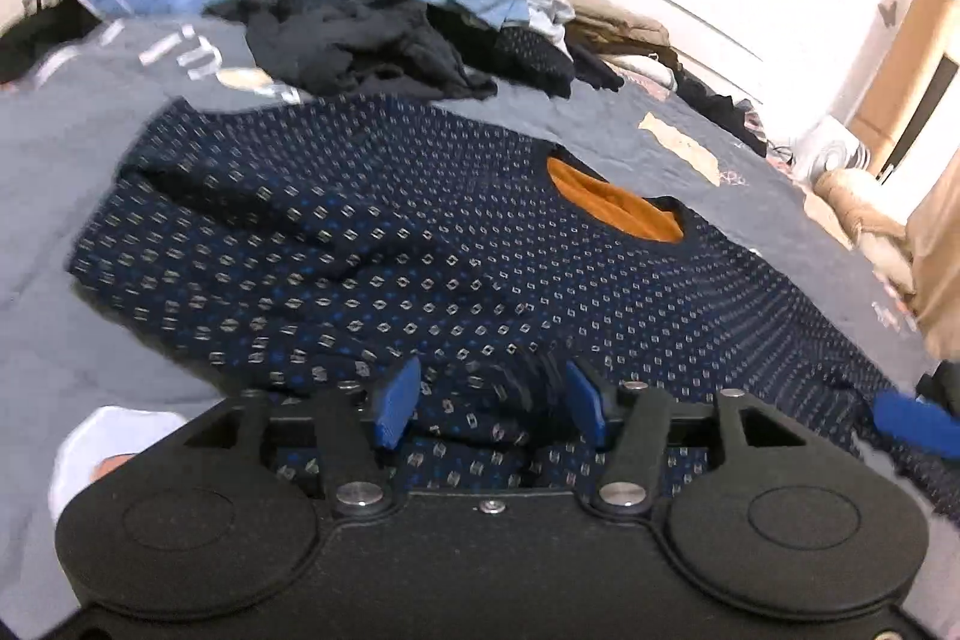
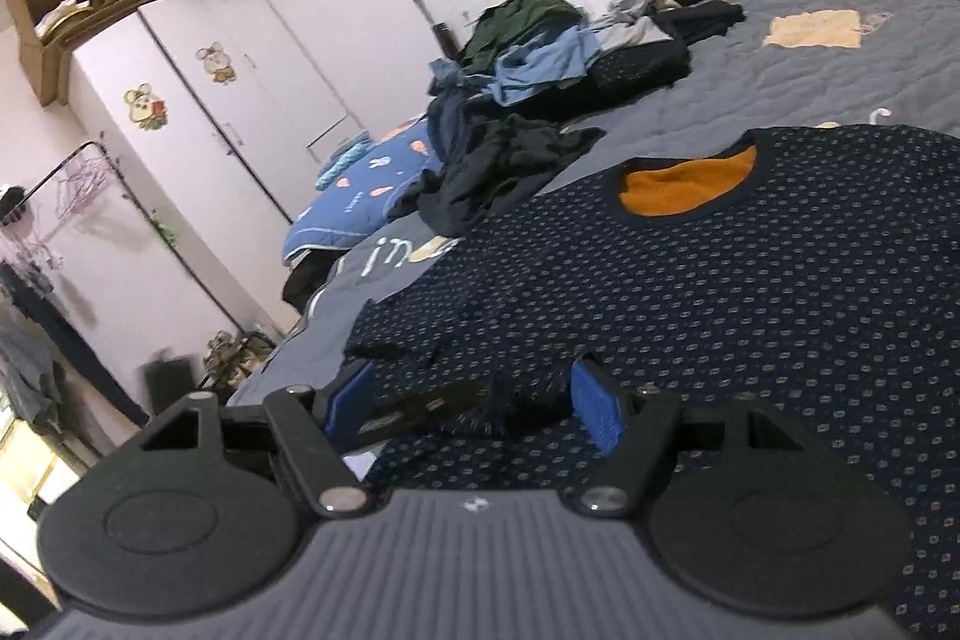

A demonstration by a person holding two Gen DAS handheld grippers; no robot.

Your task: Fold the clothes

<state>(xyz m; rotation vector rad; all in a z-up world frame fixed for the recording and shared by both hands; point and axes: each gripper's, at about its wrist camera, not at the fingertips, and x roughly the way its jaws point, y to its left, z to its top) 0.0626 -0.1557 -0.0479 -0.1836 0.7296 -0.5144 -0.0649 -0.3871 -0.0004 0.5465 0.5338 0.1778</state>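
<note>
A dark blue patterned sweater (image 1: 456, 250) lies spread across the grey bed (image 1: 72, 148), its orange-lined neck opening (image 1: 618, 202) facing away from both cameras, so the near edge is probably the hem. The left gripper (image 1: 489, 403) sits low at that edge with its blue fingers (image 1: 396, 403) apart and a bunched ridge of the knit rising between them; they look set around the cloth, not yet pinched on it. The right gripper (image 2: 474, 400) is at the sweater's other near corner, its fingers (image 2: 594, 409) also spread, with a loose dark flap of fabric between them. Holding both low corners would let the person lift the hem evenly and carry it toward the neck. A heap of unfolded clothes (image 1: 396, 16) waits further back on the bed.
</note>
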